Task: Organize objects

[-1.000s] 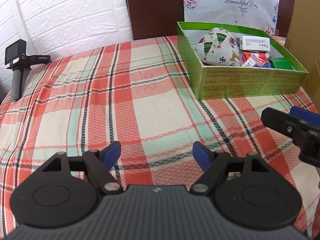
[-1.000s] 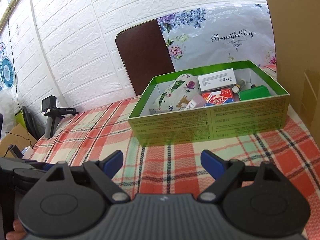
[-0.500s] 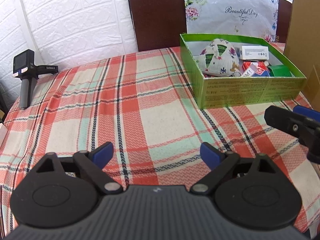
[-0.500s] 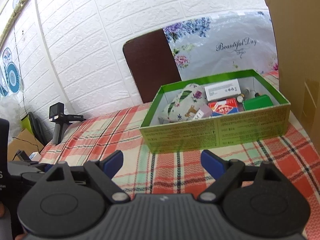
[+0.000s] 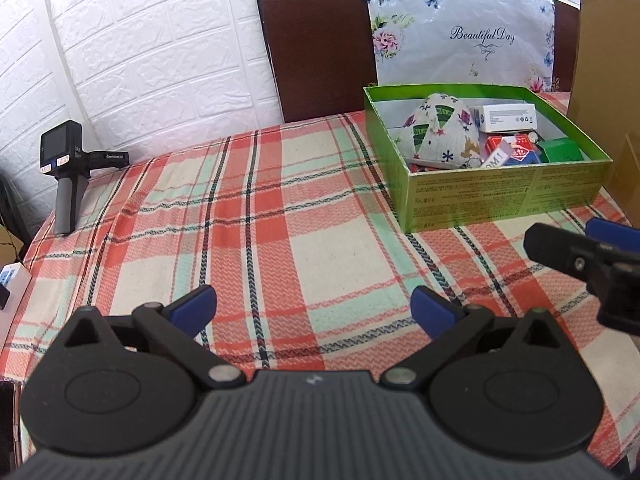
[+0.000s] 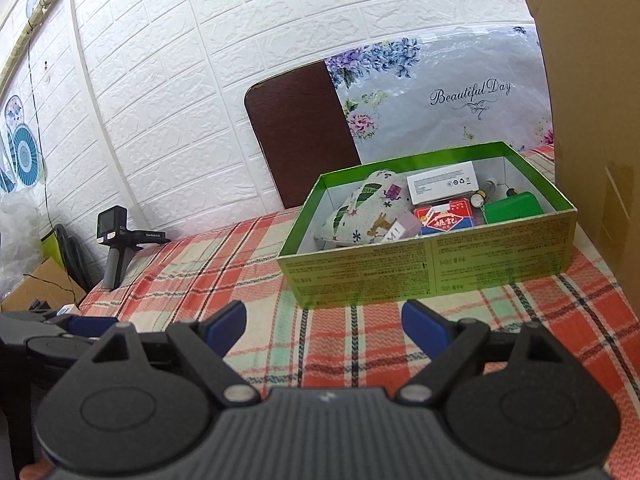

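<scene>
An open green box [image 5: 500, 196] [image 6: 420, 272] stands on the plaid tablecloth [image 5: 280, 220] at the far right. Inside lie a printed fabric pouch [image 5: 438, 132] [image 6: 368, 208], a white carton [image 5: 508, 118], a red card pack [image 5: 516, 148] and a small green box [image 5: 562, 150]. My left gripper [image 5: 314, 304] hovers over bare cloth well short of the box; its jaws are opening and nothing is between them. My right gripper [image 6: 325, 324] stands open and empty just in front of the box's near wall. In the left wrist view it shows at the right edge [image 5: 580, 252].
A black camera on a handle [image 5: 66, 160] [image 6: 114, 236] stands at the table's far left edge. A brown chair back [image 5: 316, 48] and a floral bag [image 5: 460, 36] rise behind the table. A tall cardboard sheet [image 6: 592, 120] stands beside the box's right side.
The left gripper's jaws have spread wider. Both views have tipped upward a little, so the box sits lower and looks smaller. Nothing on the table has moved.
</scene>
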A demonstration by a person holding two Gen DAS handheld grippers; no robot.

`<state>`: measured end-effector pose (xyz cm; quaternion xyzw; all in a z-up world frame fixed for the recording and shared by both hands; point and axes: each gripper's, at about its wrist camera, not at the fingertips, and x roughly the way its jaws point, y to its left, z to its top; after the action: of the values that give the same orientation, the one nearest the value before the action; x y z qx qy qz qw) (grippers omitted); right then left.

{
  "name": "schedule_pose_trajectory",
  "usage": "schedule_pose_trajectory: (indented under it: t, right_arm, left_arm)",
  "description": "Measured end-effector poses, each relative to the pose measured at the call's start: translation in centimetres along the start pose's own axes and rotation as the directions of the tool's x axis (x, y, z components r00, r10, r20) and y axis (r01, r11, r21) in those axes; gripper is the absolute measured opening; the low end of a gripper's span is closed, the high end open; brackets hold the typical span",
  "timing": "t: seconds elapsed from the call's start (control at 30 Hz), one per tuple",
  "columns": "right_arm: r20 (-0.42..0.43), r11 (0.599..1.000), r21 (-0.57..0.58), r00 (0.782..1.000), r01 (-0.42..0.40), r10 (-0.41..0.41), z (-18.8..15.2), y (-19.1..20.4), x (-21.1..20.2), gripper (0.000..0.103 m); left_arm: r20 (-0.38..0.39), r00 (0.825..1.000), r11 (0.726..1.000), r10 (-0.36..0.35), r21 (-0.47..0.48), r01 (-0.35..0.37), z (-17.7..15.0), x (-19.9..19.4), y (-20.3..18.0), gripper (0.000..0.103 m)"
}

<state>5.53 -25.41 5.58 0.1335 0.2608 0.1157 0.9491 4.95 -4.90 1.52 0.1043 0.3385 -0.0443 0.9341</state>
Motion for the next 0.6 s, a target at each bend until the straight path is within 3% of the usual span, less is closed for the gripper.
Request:
schedule_pose_trajectory:
  t: [0.37, 0.6]
  right_arm:
    - [-0.002, 1.000, 0.001, 1.000, 0.002, -0.002, -0.12, -0.11, 0.13, 0.088]
    - [-0.002, 1.000, 0.001, 1.000, 0.004, -0.004, -0.11, -0.09, 0.16, 0.089]
  left_arm:
    - [-0.013, 1.000, 1.000, 0.021, -0.015, -0.022, 0.20, -0.01, -0.13, 0.103]
    - [-0.017, 1.000, 0.999, -0.014, -0.035, 0.013, 0.26, 0.06, -0.01, 0.103]
